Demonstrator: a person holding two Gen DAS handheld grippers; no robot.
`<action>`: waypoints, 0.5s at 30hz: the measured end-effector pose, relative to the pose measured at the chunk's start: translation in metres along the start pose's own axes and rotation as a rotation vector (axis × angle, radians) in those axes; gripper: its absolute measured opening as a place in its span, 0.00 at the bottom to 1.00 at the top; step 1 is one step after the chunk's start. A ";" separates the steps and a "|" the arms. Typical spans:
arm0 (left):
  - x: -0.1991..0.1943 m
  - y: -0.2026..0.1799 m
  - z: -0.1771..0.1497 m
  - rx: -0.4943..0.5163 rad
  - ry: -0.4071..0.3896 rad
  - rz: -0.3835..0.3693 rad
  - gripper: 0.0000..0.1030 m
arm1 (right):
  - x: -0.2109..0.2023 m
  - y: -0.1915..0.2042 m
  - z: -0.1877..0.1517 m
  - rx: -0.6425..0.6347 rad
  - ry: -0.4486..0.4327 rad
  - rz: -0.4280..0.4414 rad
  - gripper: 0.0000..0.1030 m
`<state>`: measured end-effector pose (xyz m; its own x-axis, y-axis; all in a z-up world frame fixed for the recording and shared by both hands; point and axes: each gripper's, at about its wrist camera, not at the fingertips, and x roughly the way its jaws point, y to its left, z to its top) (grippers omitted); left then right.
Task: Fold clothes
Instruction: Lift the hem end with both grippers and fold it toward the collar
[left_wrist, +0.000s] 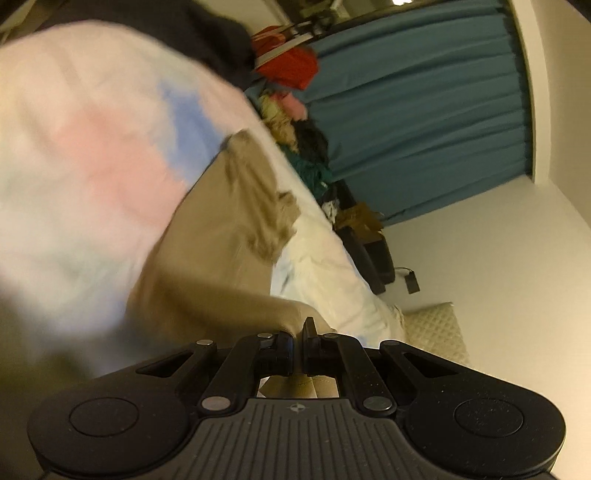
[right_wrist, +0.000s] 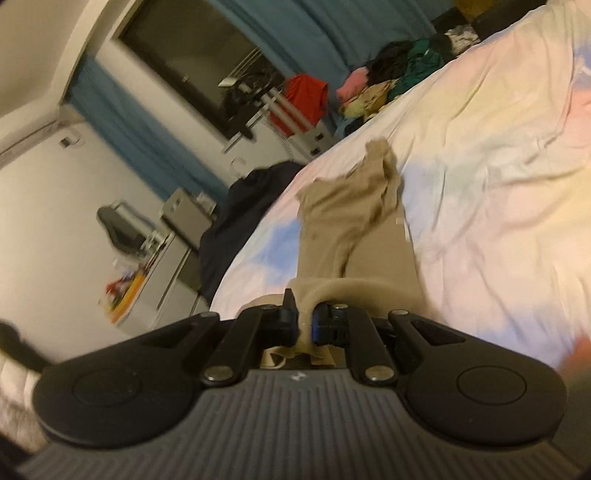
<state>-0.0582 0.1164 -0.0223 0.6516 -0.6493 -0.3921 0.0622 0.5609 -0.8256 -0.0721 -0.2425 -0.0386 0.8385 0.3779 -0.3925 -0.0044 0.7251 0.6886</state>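
We have the beige cotton garment (right_wrist: 354, 229) stretched along the pastel tie-dye bed cover (right_wrist: 498, 155), its near edge pinched in both grippers: our right gripper (right_wrist: 303, 317) clamps a bunched hem, our left gripper (left_wrist: 298, 334) is closed on cloth too. We judge a fold mid-carry; next, bring that edge evenly toward the crumpled far end.

Teal curtains (left_wrist: 417, 122) hang behind a pastel bedspread (right_wrist: 498, 166) and a grey chair (right_wrist: 118, 225).
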 end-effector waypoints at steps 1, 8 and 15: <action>0.011 -0.007 0.013 0.029 -0.015 0.012 0.04 | 0.013 0.000 0.010 -0.004 -0.012 -0.003 0.10; 0.099 -0.042 0.083 0.260 -0.131 0.140 0.05 | 0.109 0.006 0.074 -0.096 -0.115 -0.084 0.10; 0.170 -0.020 0.089 0.446 -0.150 0.257 0.05 | 0.195 -0.019 0.091 -0.223 -0.108 -0.158 0.11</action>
<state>0.1184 0.0403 -0.0361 0.7870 -0.4005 -0.4694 0.1807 0.8770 -0.4452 0.1410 -0.2350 -0.0727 0.8915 0.1955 -0.4087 0.0209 0.8833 0.4683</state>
